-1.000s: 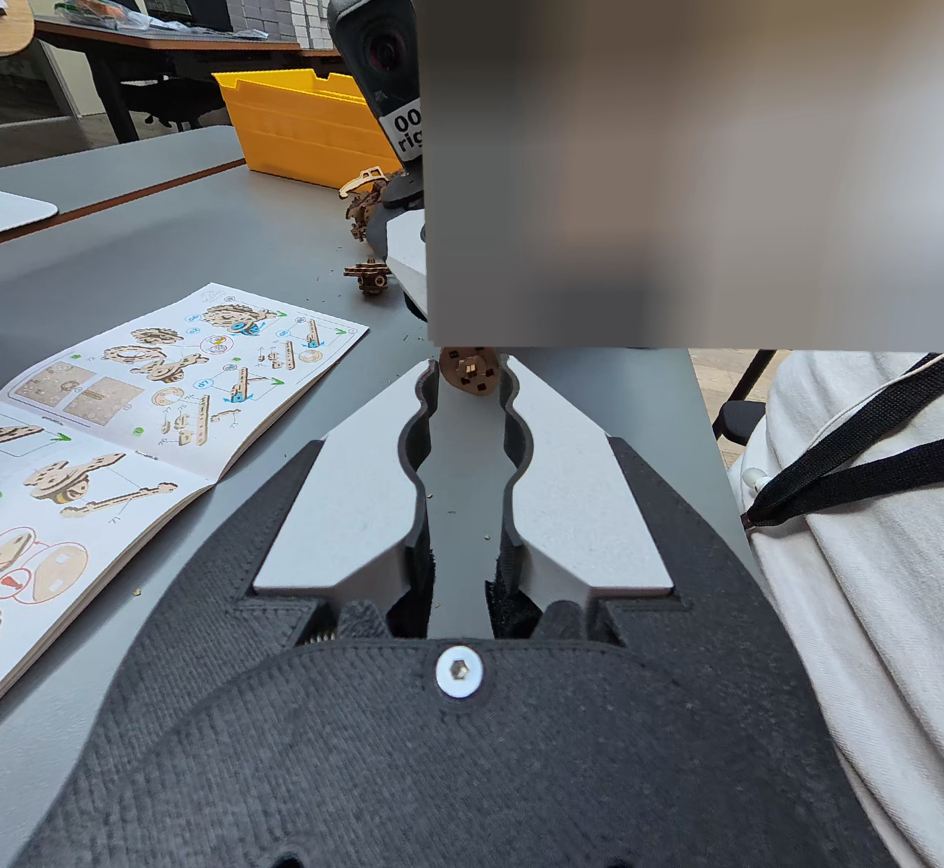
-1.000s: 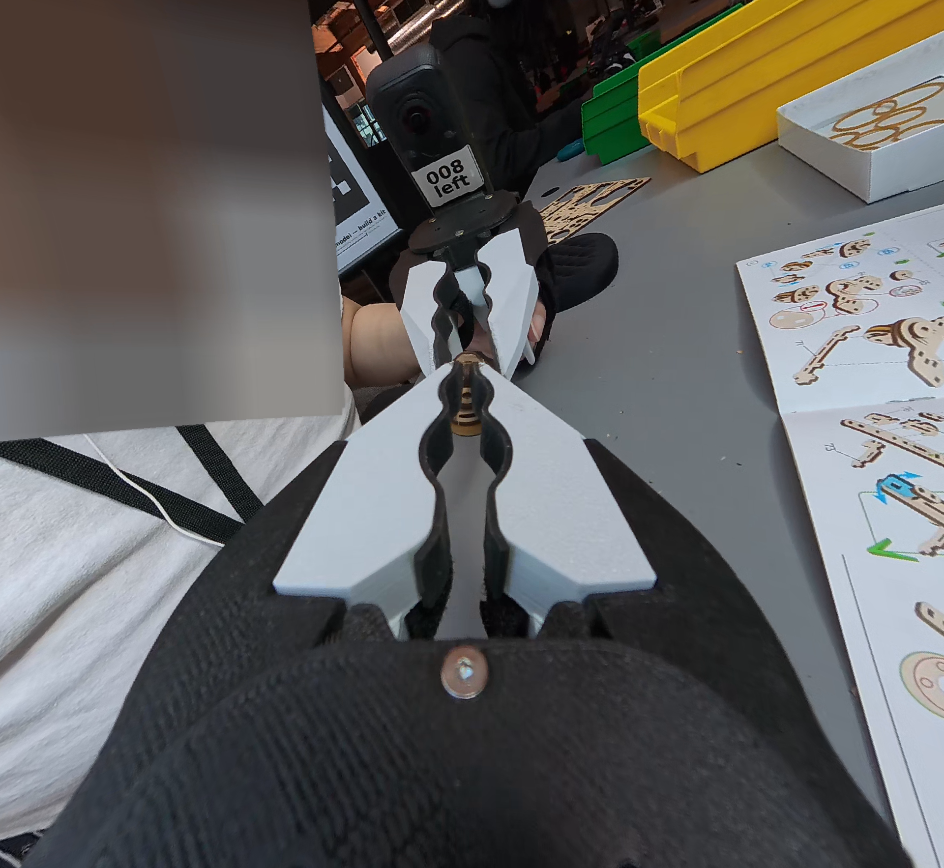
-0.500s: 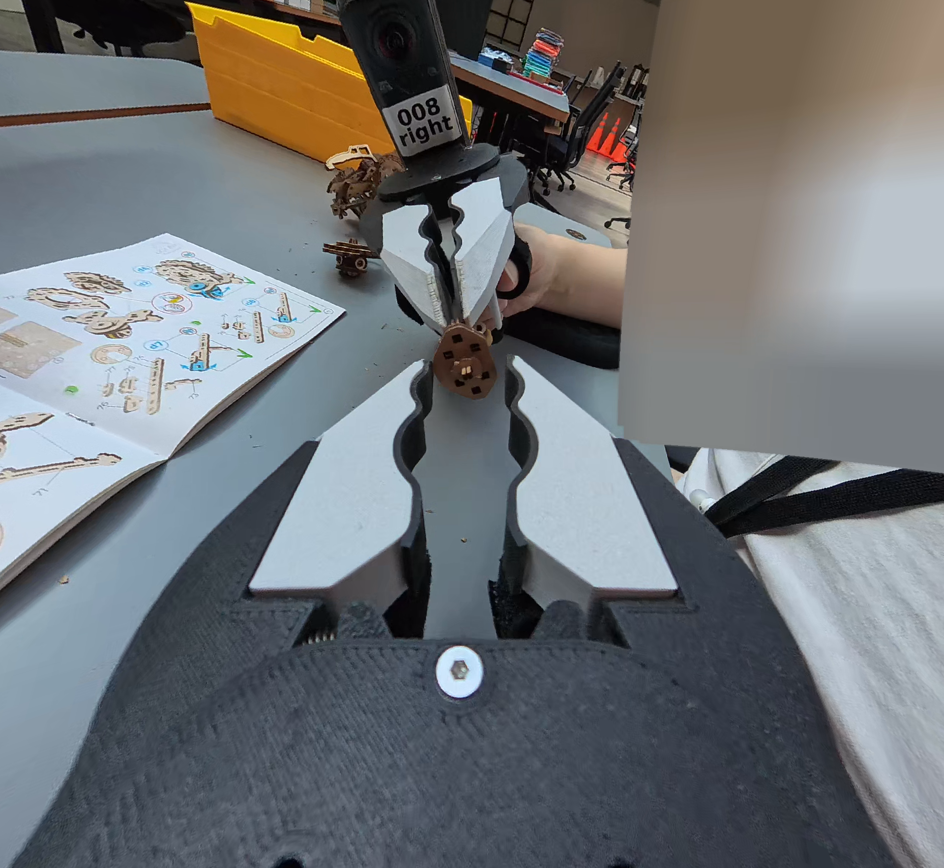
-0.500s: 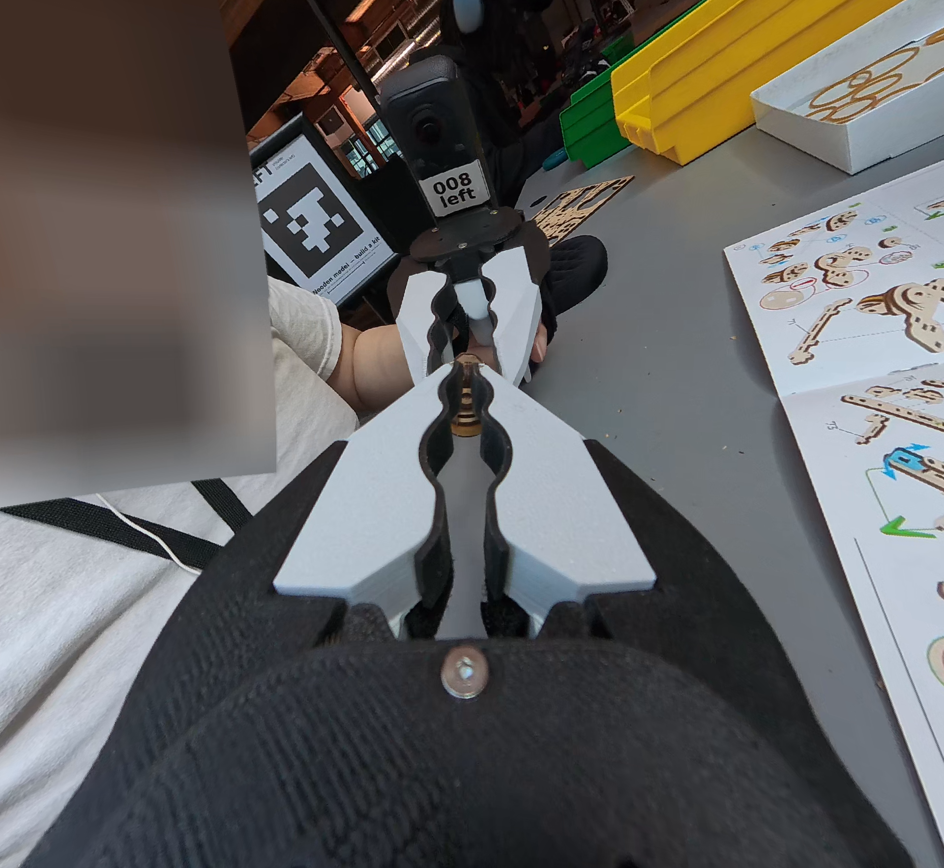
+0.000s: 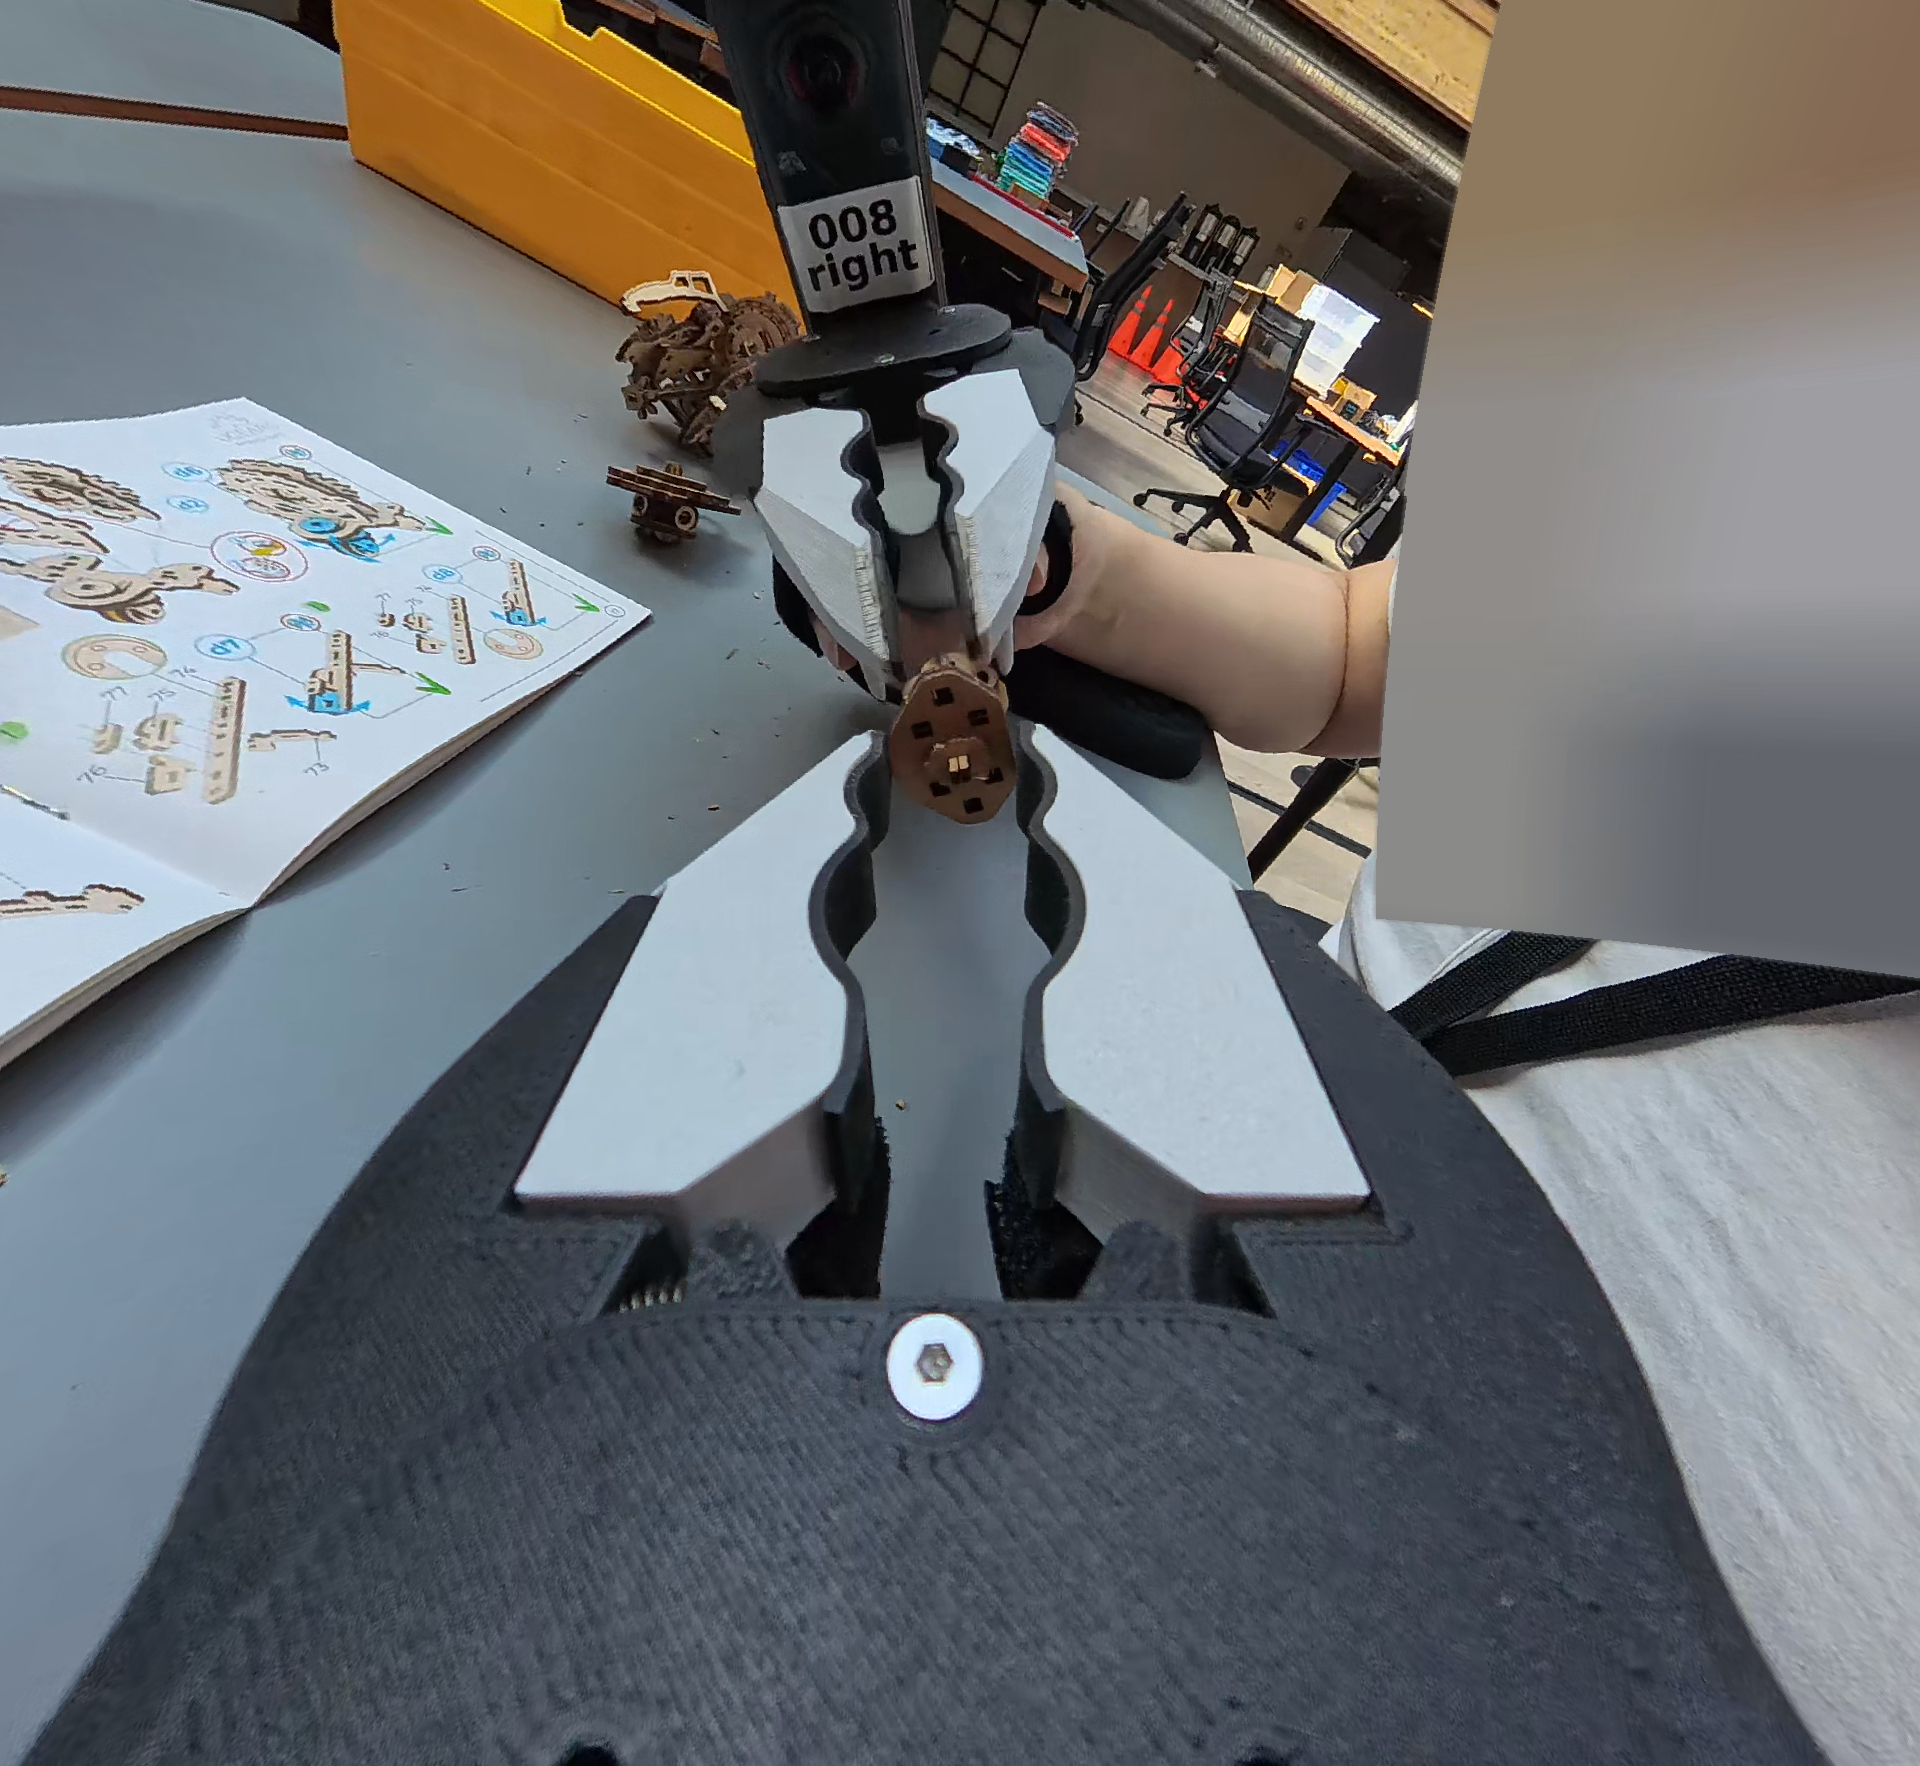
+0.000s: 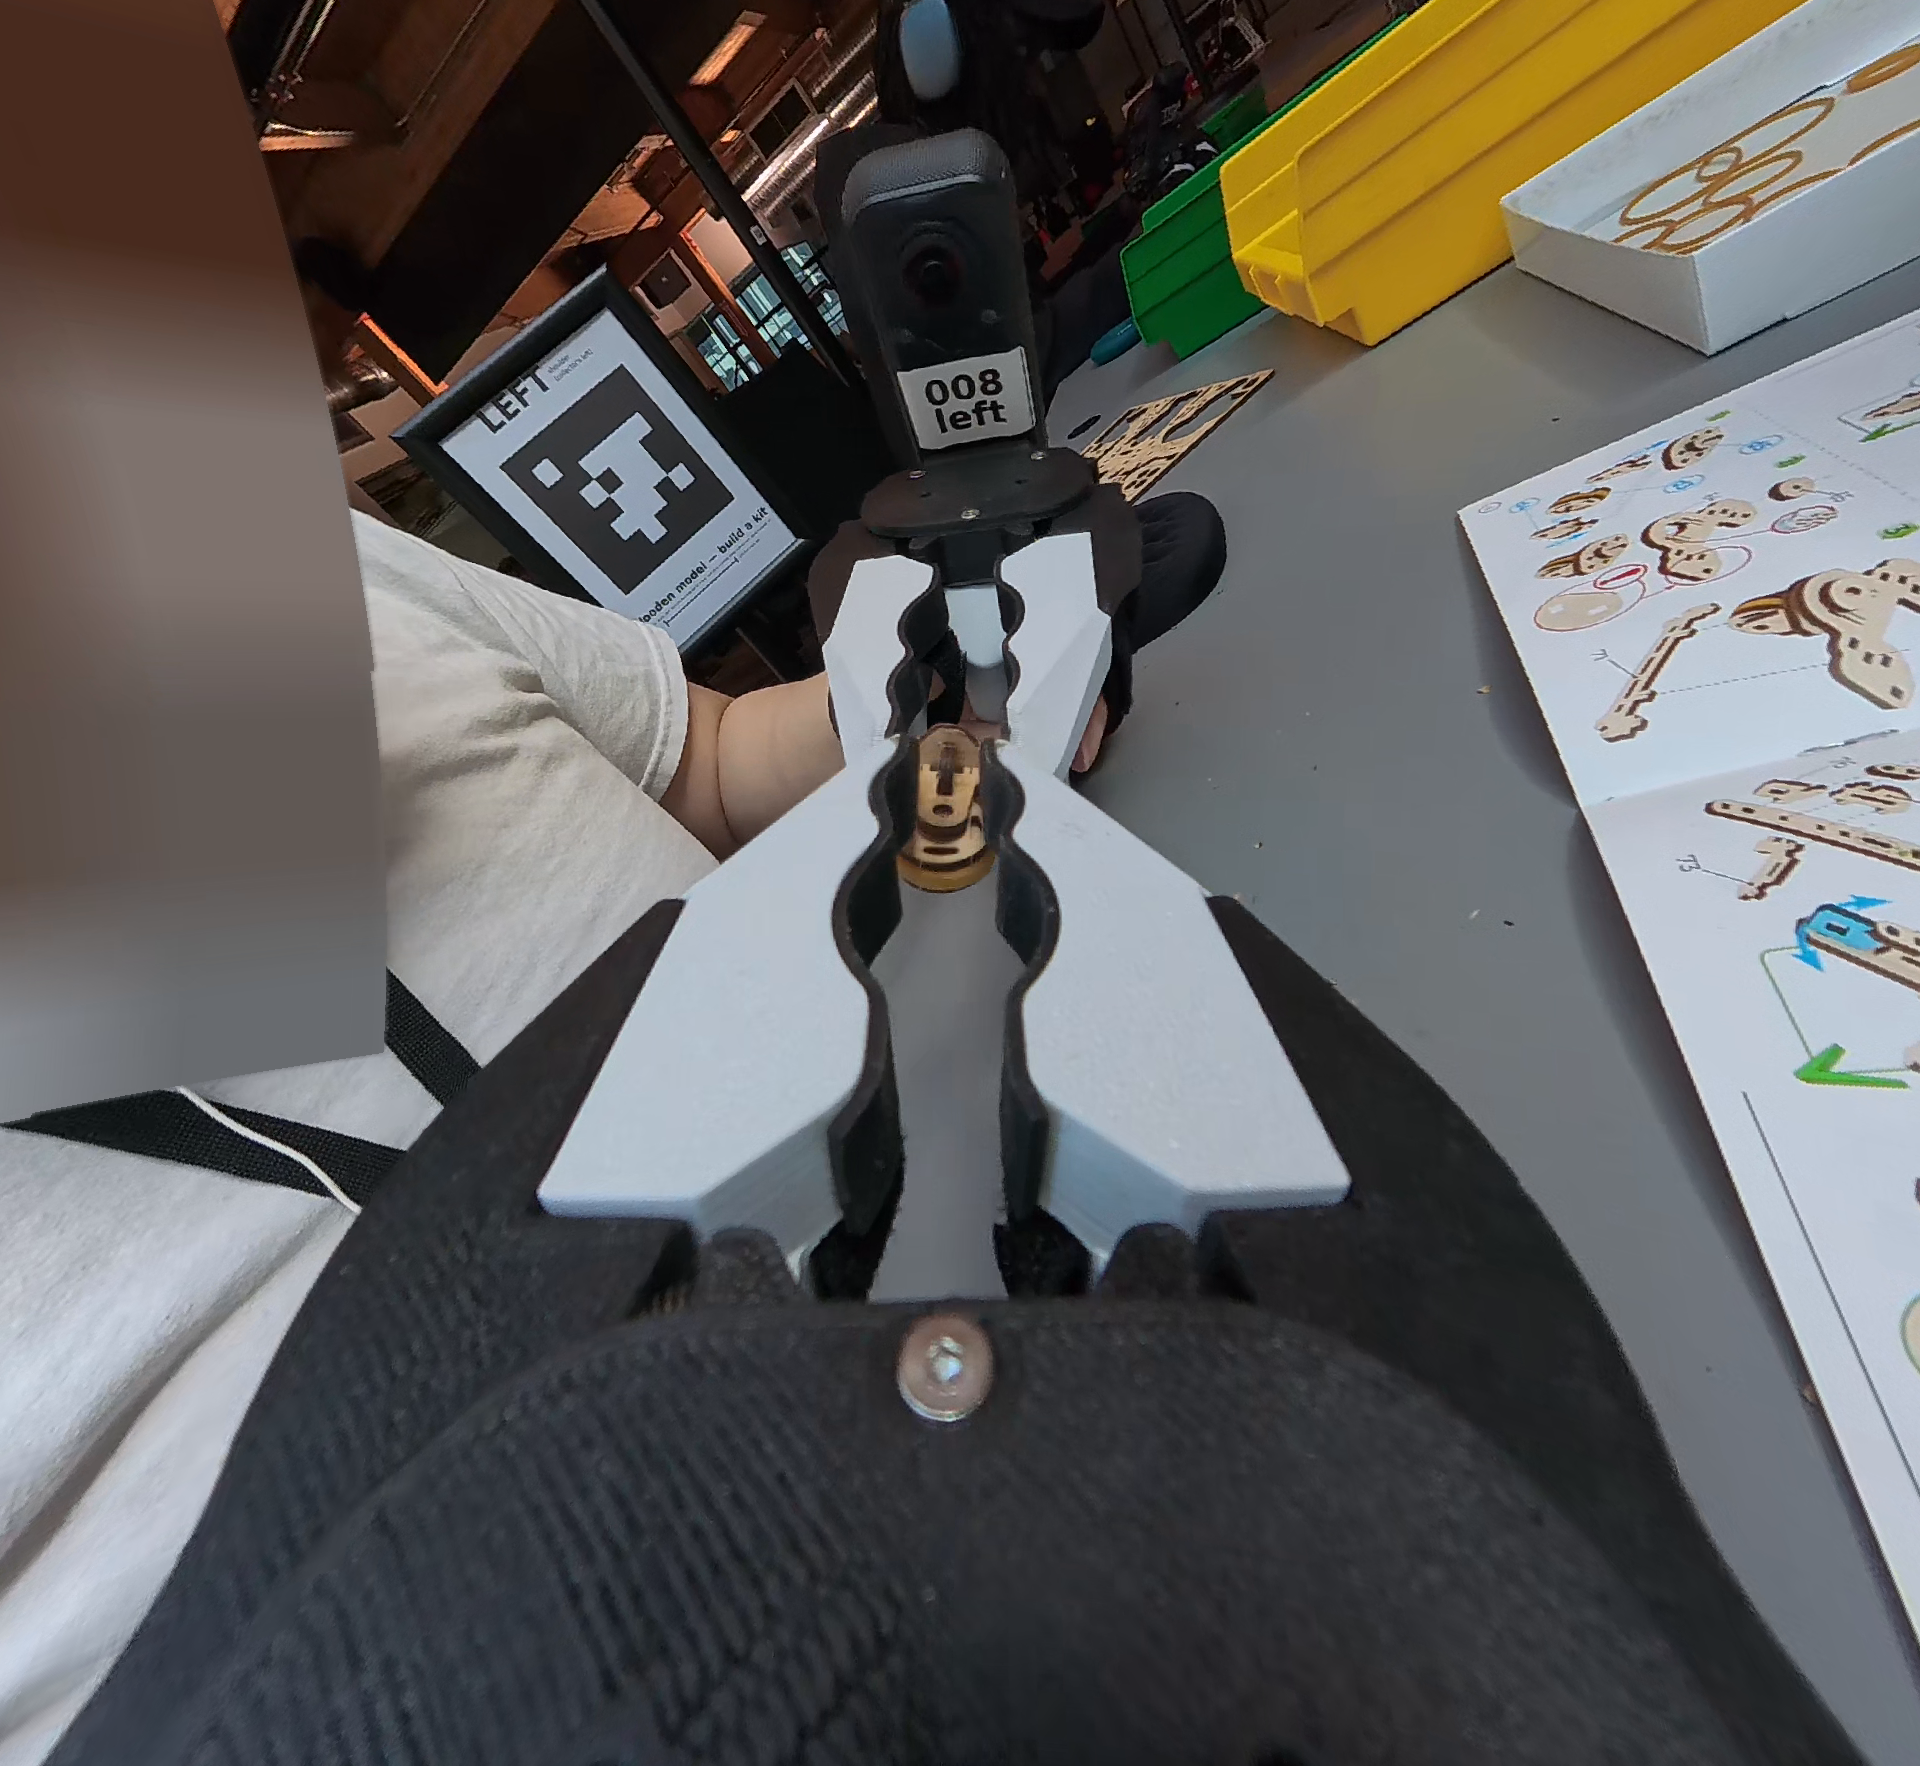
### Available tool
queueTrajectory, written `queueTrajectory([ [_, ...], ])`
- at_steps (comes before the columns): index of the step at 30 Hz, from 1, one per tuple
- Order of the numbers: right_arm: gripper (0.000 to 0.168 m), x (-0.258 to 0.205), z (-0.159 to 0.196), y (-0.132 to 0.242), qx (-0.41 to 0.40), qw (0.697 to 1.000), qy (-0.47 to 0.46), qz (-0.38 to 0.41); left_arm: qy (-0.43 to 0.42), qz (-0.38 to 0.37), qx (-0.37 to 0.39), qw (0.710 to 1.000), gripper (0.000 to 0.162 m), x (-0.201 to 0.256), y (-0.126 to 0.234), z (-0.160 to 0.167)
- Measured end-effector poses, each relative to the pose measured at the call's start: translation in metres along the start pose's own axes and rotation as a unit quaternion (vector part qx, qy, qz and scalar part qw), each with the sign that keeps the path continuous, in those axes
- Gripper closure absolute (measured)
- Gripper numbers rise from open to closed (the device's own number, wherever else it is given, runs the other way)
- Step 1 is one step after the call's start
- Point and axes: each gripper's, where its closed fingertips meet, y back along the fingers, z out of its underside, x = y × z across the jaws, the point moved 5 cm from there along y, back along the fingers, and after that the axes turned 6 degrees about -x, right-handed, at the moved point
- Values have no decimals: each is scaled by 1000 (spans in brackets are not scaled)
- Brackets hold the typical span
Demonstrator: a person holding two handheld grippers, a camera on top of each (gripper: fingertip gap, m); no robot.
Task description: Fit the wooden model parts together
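Observation:
A small wooden hub [image 5: 951,760] with square holes in its face is held between both grippers above the table's near edge. My left gripper [image 5: 951,755] has its jaws closed around the hub's disc end. The right gripper [image 5: 935,667] faces it from beyond and pinches the hub's other end. In the right wrist view my right gripper [image 6: 940,781] is shut on the same spool-like hub [image 6: 940,828]. The left gripper [image 6: 951,740] meets it tip to tip. A gloved hand holds each gripper.
An open instruction booklet [image 5: 260,636] lies on the grey table [image 5: 312,282], and it also shows in the right wrist view [image 6: 1714,729]. A built wooden assembly [image 5: 696,355] and a small sub-assembly [image 5: 670,501] stand behind it. Yellow bins [image 6: 1455,106], a white tray [image 6: 1714,262] and a cut wood sheet [image 6: 1174,428] sit farther off.
Both grippers have tilted up together with the hub still between them. More of the room shows above the table. The grip on the hub looks the same.

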Motion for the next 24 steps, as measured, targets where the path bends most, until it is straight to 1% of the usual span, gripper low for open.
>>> queueTrajectory([
  [3,155,-1,-3,5,9,1000,6,1,11,7,1,1000,141,-1,1,0],
  [6,152,-3,-6,14,13,999,32,22,31,21,5,999,141,-1,3,0],
  [9,150,-9,-8,21,7,996,82,46,57,37,11,998,141,-3,5,0],
  [12,148,-16,-7,23,-16,987,145,71,89,59,18,994,141,-4,6,1],
  [16,144,-25,-1,15,-55,963,242,104,118,83,21,989,141,-4,6,2],
  [19,127,-28,1,9,-65,938,310,141,136,96,23,986,141,-5,6,3],
  [20,125,-29,2,8,-66,930,329,150,144,102,25,984,141,-5,7,3],
  [24,126,-33,4,3,-75,899,392,182,166,125,31,978,141,-4,6,3],
])
